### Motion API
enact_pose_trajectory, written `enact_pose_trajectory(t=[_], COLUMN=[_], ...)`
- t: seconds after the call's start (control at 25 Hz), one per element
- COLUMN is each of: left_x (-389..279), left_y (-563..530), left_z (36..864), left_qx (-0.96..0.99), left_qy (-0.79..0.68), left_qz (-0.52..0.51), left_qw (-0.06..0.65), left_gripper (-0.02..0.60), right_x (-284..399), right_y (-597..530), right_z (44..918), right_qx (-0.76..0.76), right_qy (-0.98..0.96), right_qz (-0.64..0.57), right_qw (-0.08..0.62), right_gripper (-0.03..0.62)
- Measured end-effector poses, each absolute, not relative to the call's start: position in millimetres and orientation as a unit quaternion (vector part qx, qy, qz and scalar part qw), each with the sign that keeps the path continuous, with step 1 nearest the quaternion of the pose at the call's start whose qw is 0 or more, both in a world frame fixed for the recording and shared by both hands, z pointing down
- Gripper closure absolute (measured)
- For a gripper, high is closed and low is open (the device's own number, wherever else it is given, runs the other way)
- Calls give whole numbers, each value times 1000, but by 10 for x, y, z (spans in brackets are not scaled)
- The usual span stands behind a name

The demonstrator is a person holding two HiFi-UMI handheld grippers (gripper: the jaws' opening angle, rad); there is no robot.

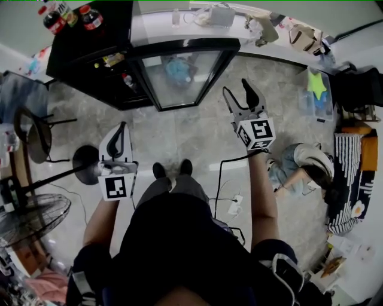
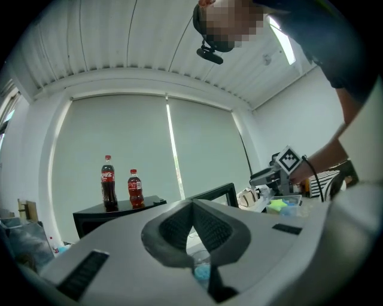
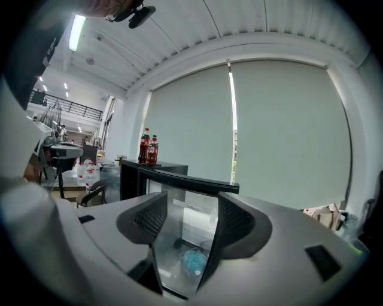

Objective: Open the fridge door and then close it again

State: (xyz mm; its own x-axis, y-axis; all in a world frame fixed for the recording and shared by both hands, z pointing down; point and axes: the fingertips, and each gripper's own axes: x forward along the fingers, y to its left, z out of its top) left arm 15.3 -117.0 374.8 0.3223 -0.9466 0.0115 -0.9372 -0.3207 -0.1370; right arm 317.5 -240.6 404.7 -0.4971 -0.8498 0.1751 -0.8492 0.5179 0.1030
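Fridge [image 1: 90, 72] at 11 o'clock in head view; glass door [image 1: 182, 77] stands swung open at 12. R gripper [image 1: 239, 98] at 1 o'clock: jaws spread, empty, near door's free edge, apart from it. L gripper [image 1: 121, 140] at 8 o'clock: jaws pressed together, empty. Two cola bottles [image 1: 66, 17] on fridge top.

fridge [image 1: 90, 66] ahead at left, two bottles [image 1: 91, 17] on its top; its door [image 1: 185, 77] swung out to its right. right gripper [image 1: 237, 87] near the door's free edge, left gripper [image 1: 122, 127] further back. chair [image 1: 36, 134] and fan [image 1: 30, 221] at far left; a seated person [image 1: 305, 170] on the floor at right.
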Motion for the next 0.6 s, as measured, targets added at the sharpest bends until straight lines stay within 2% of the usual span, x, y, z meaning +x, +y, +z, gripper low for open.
enact_pose_trajectory(t=[0.32, 0.6], left_x=[-88, -31], left_y=[-1144, -1263], left_z=[3811, 3771], left_qx=[-829, -811], left_qy=[556, 580], left_qz=[-39, -50], left_qw=[50, 57], left_gripper=[560, 559], right_x=[3200, 3370], right_y=[-2808, -3321], right_z=[4117, 4282], right_qx=[493, 455], right_qy=[-862, -881], right_qz=[-21, -15], right_qw=[114, 130], right_gripper=[281, 275])
